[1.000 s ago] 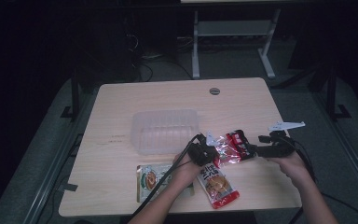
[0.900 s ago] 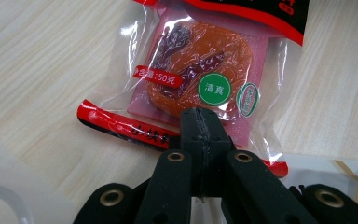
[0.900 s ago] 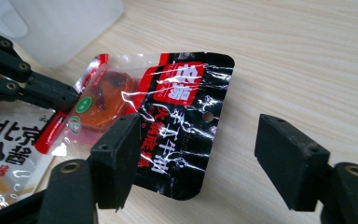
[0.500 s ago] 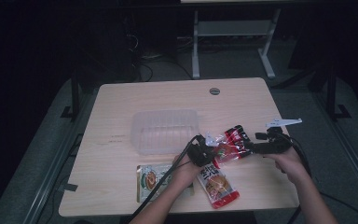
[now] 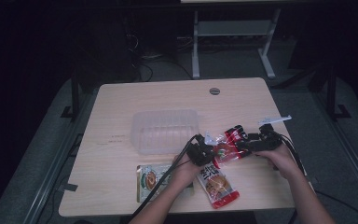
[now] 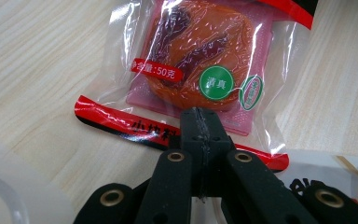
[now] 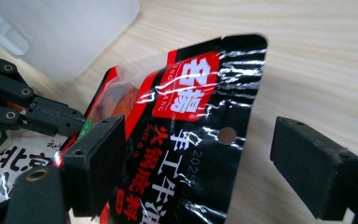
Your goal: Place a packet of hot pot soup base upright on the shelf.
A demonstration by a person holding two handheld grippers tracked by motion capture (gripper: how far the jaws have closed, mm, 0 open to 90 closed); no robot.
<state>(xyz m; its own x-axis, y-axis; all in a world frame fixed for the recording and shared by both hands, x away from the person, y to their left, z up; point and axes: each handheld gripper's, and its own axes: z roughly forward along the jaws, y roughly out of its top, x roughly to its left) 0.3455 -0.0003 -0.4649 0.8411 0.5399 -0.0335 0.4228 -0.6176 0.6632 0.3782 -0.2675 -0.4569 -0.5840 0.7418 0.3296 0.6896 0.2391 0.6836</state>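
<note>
Down near the front edge of the table (image 5: 121, 107), both forearms come in from below and meet over one red-and-black sauce packet (image 5: 227, 143), which lies just right of the clear plastic tub (image 5: 165, 130). The left hand (image 5: 182, 169) holds the left gripper (image 5: 206, 153) pointed toward the packet's clear end; in the left gripper view its fingers (image 6: 200, 128) are pressed together, pinching the packet's sealed edge along the red strip, with the orange block inside the clear window just beyond them. The right hand (image 5: 279, 158) holds the right gripper (image 5: 240, 143) level, aimed back toward the tub from the packet's far side. Its fingers (image 7: 98, 163) stand spread — they have just been opening — and the packet's black printed end lies between them, close against the one finger and well clear of the other, so they do not clamp it.

Other things sit near the tub: a second red packet (image 5: 219, 184) lies on the table toward the person, partly under the left gripper, and a green-and-white packet (image 5: 150, 179) lies to the left of that one, crossed by the left gripper's cable (image 5: 161, 179). A round grommet hole (image 5: 214, 91) sits beyond the tub near the table's far edge. The tub's frosted wall stands just beside the packet — near the left gripper, not touching it as far as I can tell.
</note>
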